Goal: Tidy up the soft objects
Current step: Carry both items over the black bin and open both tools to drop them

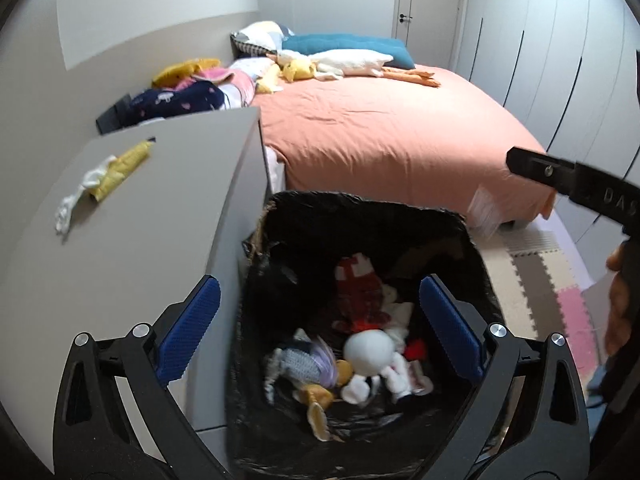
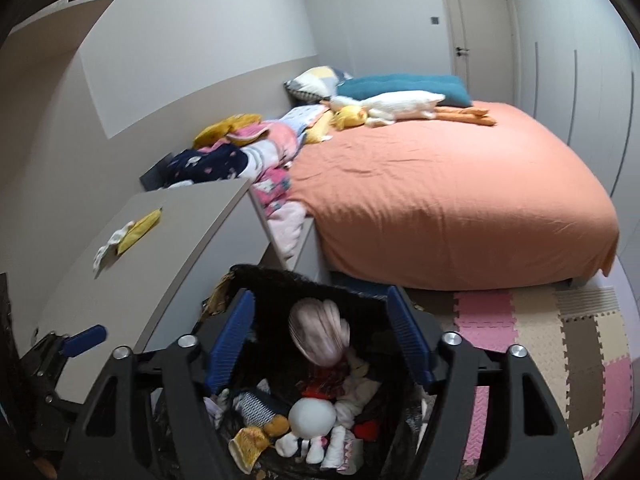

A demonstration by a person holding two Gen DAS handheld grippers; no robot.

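A black-lined basket (image 1: 360, 200) (image 2: 304, 274) stands on the floor beside a grey dresser, filled with several soft toys, among them a white round-headed doll (image 1: 368, 350) (image 2: 312, 418) and a red checked toy (image 1: 356, 288). My left gripper (image 1: 320, 284) hovers open above the basket, nothing between its blue pads. My right gripper (image 2: 320, 296) is open wide over the same basket. A blurred pink shell-shaped plush (image 2: 320, 332) sits between its fingers without touching either pad. A yellow and white cloth (image 1: 116, 168) (image 2: 136, 228) lies on the dresser top.
The grey dresser (image 1: 140, 220) (image 2: 180, 232) stands left of the basket. Behind is an orange bed (image 1: 380, 132) (image 2: 440, 200) with a white goose plush (image 1: 348, 62) (image 2: 400, 104), a yellow plush (image 1: 296, 68) and a clothes pile (image 1: 192, 92) (image 2: 240, 148). A foam puzzle mat (image 2: 540, 340) covers the floor.
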